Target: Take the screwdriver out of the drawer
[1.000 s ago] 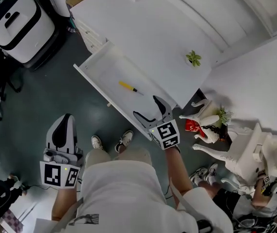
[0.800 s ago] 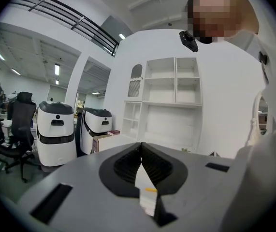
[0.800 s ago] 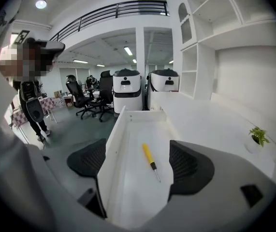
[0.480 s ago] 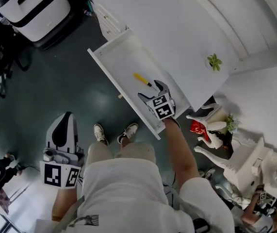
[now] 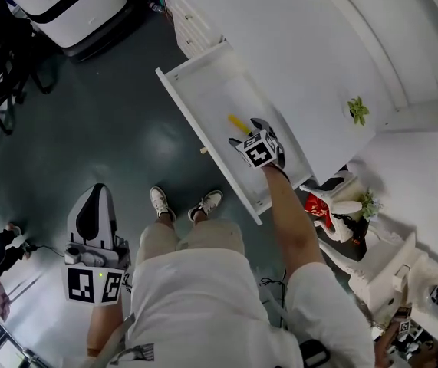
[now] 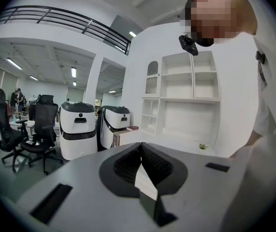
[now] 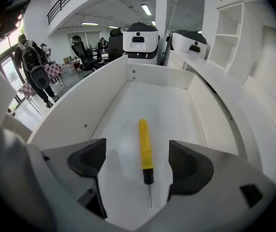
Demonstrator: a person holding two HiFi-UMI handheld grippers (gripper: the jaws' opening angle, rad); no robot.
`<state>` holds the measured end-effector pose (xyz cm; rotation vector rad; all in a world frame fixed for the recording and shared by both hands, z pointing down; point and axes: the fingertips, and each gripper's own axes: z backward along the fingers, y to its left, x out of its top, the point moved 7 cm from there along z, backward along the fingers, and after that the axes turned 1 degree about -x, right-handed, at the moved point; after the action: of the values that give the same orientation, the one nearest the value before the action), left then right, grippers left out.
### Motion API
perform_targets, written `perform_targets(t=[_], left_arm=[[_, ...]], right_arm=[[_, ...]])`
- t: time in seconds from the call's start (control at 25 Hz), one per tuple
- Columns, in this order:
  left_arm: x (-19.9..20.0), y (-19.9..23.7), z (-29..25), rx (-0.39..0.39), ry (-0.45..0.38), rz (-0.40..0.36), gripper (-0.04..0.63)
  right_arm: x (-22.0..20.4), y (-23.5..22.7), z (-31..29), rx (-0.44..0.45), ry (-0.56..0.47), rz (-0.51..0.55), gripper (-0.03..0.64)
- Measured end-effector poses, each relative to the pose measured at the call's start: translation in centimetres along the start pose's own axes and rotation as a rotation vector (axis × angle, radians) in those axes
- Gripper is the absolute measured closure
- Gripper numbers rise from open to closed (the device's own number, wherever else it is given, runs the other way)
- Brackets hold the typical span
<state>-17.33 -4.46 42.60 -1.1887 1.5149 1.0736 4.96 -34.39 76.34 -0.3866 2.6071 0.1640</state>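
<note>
My right tool (image 5: 250,127) is down inside the open white drawer (image 5: 217,90), which is pulled out from under the white tabletop (image 5: 295,44). In the right gripper view its jaws stand wide apart (image 7: 138,161), one on each side of the screwdriver (image 7: 145,148), and I see bare drawer floor (image 7: 163,98) between each pad and the handle, so nothing is gripped. The screwdriver lies flat on the drawer floor, yellow handle pointing away toward the drawer's far wall, black collar and thin metal shaft pointing back at the camera. From the head view only part of the yellow handle (image 5: 238,122) shows, just past the tool's tips.

My left tool (image 5: 96,199) hangs low at the person's left side, above the dark floor (image 5: 111,129) and well apart from the drawer. Its jaws (image 6: 140,164) are pressed together with nothing between them.

A small green plant (image 5: 357,110) sits on the tabletop.
</note>
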Motion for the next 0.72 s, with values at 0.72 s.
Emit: perform_targets(t=[0.72], left_arm=[[-0.4, 3.4, 2.0, 0.089, 0.015, 0.024, 0.580]], right_arm=[[0.5, -1.0, -2.7, 0.055, 0.124, 0.035, 0.404]])
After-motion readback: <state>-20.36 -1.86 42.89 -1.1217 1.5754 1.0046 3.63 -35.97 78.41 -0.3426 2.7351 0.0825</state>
